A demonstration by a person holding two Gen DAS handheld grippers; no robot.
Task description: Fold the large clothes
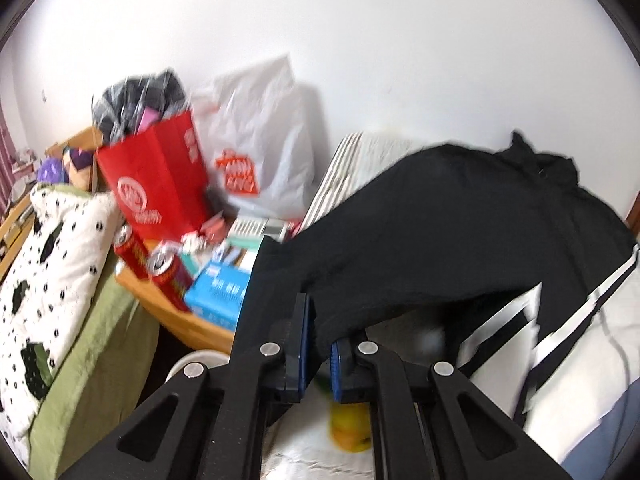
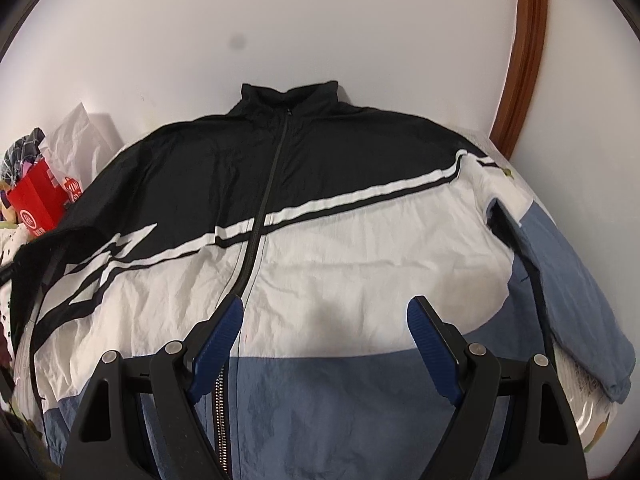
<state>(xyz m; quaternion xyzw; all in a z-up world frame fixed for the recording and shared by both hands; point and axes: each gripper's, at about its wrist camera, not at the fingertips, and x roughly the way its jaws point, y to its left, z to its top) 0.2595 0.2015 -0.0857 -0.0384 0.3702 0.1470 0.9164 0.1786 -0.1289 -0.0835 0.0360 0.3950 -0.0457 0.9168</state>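
A large zip jacket [image 2: 340, 240] in black, white and blue lies spread front-up on the bed, collar toward the wall, with its zipper [image 2: 264, 216] closed. My right gripper [image 2: 326, 308] hovers open over the white middle of the jacket, with nothing between its blue pads. In the left wrist view, my left gripper [image 1: 322, 332] is shut on the jacket's black sleeve [image 1: 420, 248]. The sleeve is lifted and stretches from the pads up to the shoulder. The jacket's right sleeve [image 2: 568, 280], blue, lies along the bed's right edge.
A wooden bedside table [image 1: 180, 316] left of the bed carries a red paper bag [image 1: 156, 184], a white plastic bag [image 1: 260, 152], two red cans [image 1: 160, 268] and a blue box [image 1: 218, 292]. A spotted pillow [image 1: 52, 272] lies at far left. A wooden frame [image 2: 524, 60] borders the wall.
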